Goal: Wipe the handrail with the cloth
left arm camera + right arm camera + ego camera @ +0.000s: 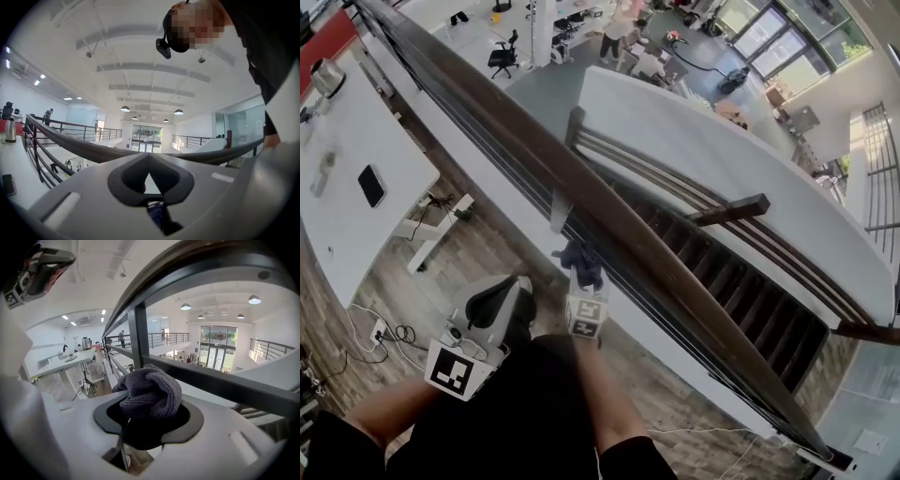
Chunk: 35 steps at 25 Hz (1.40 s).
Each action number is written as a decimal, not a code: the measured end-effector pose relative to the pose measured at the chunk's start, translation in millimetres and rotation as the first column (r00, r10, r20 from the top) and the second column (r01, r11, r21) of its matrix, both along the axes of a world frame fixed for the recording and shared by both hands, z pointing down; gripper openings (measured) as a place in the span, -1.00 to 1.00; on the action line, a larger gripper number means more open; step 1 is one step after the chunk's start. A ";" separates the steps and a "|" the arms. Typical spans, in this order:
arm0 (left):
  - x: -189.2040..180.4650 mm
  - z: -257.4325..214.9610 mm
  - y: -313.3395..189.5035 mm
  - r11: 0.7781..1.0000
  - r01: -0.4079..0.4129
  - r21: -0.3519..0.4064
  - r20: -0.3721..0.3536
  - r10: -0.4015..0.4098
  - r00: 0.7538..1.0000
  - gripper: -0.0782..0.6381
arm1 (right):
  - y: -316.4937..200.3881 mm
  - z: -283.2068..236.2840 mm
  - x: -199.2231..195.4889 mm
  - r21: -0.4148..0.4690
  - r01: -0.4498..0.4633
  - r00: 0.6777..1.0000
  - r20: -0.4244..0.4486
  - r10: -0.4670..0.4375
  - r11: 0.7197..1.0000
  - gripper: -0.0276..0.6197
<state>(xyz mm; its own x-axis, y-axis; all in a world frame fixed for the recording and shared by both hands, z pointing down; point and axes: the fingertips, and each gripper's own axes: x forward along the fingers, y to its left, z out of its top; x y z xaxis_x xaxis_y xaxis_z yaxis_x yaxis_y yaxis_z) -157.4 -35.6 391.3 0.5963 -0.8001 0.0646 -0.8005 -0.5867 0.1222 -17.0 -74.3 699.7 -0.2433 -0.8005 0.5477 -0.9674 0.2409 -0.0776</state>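
1. The right gripper (149,414) is clamped on a bunched grey cloth (151,389).
2. In the head view the handrail (581,178) runs from 11 o'clock down to 5 o'clock. The cloth sits just below centre, on the near side of the rail, beside an upright post (562,208).
3. The left gripper (149,161) sits at 7 o'clock, well below the rail, its jaws together with nothing between them.
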 end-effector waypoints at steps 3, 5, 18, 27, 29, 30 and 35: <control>-16.1 4.9 -13.0 0.999 0.018 0.037 0.013 -0.018 1.000 -0.78 | -17.2 21.1 -1.6 -0.005 0.016 0.999 -0.043 -0.016 1.000 -0.36; -25.1 14.2 -22.5 0.999 0.037 0.028 0.003 -0.037 0.999 -0.78 | -31.8 31.7 -0.3 -0.005 0.007 0.998 -0.054 -0.008 1.000 -0.36; -26.8 53.9 -38.8 1.000 0.022 0.010 0.021 -0.022 1.000 -0.78 | -79.8 87.1 10.3 -0.047 -0.091 0.995 -0.040 0.089 0.995 -0.36; -15.3 59.3 -40.9 0.999 -0.004 -0.036 0.028 0.005 1.000 -0.78 | -76.1 102.1 16.3 -0.130 -0.087 0.996 -0.032 0.084 0.988 -0.35; -14.9 57.8 -39.2 0.999 -0.011 -0.043 0.028 0.012 1.000 -0.78 | -72.7 104.0 17.0 -0.154 -0.085 0.996 -0.052 0.078 0.984 -0.35; -14.1 56.4 -38.0 0.999 -0.015 -0.044 0.029 0.016 0.999 -0.78 | -69.8 105.2 19.7 -0.166 -0.090 0.995 -0.055 0.081 0.982 -0.35; -7.2 43.9 -31.2 0.999 -0.029 -0.040 0.021 0.029 0.999 -0.78 | -54.8 108.0 36.4 -0.193 -0.106 0.994 -0.050 0.098 0.976 -0.35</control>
<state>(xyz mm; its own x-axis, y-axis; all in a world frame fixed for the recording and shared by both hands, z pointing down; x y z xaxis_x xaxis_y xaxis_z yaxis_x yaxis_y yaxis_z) -164.6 -66.8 435.2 0.6173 -0.7792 0.1089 -0.7860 -0.6048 0.1282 19.4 -129.2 807.6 -0.1406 -0.6970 0.7031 -0.9894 0.1250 -0.0740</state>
